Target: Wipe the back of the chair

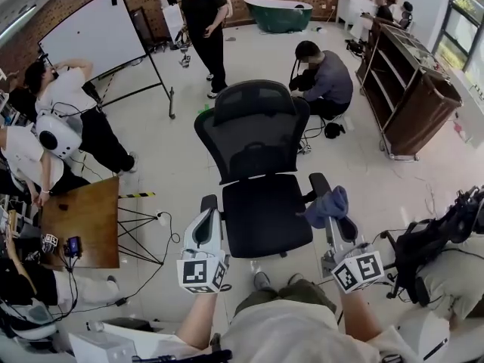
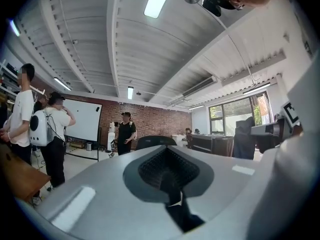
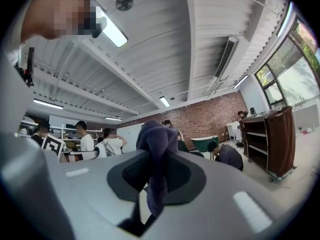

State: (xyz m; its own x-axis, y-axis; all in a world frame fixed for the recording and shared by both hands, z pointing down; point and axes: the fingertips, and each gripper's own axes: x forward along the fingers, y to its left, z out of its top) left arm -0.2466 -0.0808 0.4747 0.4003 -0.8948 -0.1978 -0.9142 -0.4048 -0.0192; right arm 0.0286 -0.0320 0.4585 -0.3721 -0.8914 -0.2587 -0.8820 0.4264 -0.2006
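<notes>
The black mesh-backed office chair (image 1: 257, 138) stands on the pale floor straight in front of you. Its seat is nearest you and its backrest is upright on the far side. Your two grippers flank the seat, each near an armrest.

Your left gripper (image 1: 206, 212) is beside the chair's left armrest. In the left gripper view its jaws are pressed together with nothing between them (image 2: 169, 176).

Your right gripper (image 1: 333, 221) is close by the right armrest. Its jaws are clamped on a bunched purple-blue cloth (image 1: 327, 205). In the right gripper view the cloth (image 3: 157, 149) rises out of the jaws as a rounded wad, and a strip of it trails down into the gap. The cloth is not touching the backrest; it sits low, level with the seat.

Beyond the chair, a person in dark clothes (image 1: 325, 80) crouches on the floor, and another person in black (image 1: 204, 29) stands farther back. A brown wooden table (image 1: 82, 219) is to your left.
</notes>
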